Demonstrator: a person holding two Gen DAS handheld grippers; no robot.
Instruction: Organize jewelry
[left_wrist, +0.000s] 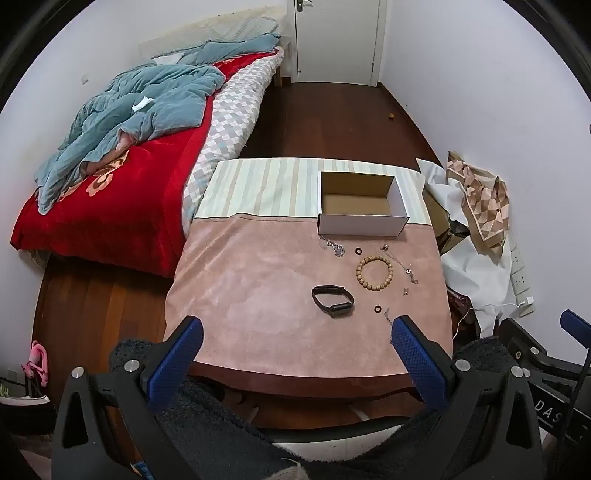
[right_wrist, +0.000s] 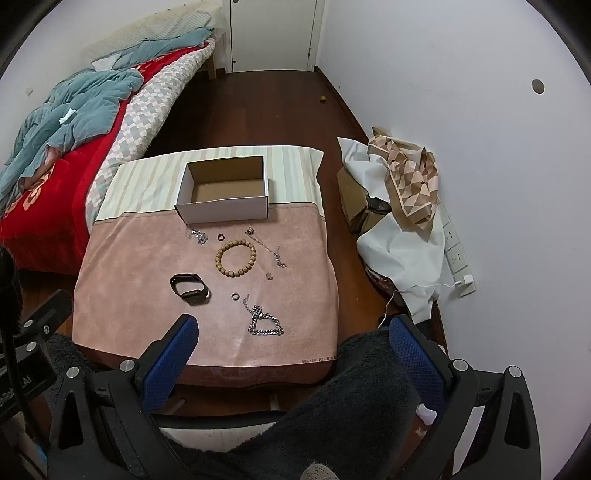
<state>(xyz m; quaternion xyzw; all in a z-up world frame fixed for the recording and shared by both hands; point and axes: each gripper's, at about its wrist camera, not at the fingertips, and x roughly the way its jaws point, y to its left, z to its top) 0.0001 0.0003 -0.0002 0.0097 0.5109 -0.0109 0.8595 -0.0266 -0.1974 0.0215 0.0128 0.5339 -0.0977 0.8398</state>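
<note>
The jewelry is lying loose on the tabletop (right_wrist: 122, 280) before the box (right_wrist: 225, 206): bead bracelet (right_wrist: 235, 258), watch band (right_wrist: 189, 288), steel chain (right_wrist: 264, 325), small rings. I am holding both my left claw (left_wrist: 297, 334) and right claw (right_wrist: 293, 334) spread wide, gripping nothing. I am judging that nothing is sorted yet; next I am needing a precise pinch on one piece.

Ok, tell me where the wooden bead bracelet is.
The round wooden bead bracelet lies on the pink cloth-covered table, right of centre in both views, just in front of the open cardboard box and behind the black smart band.
</note>
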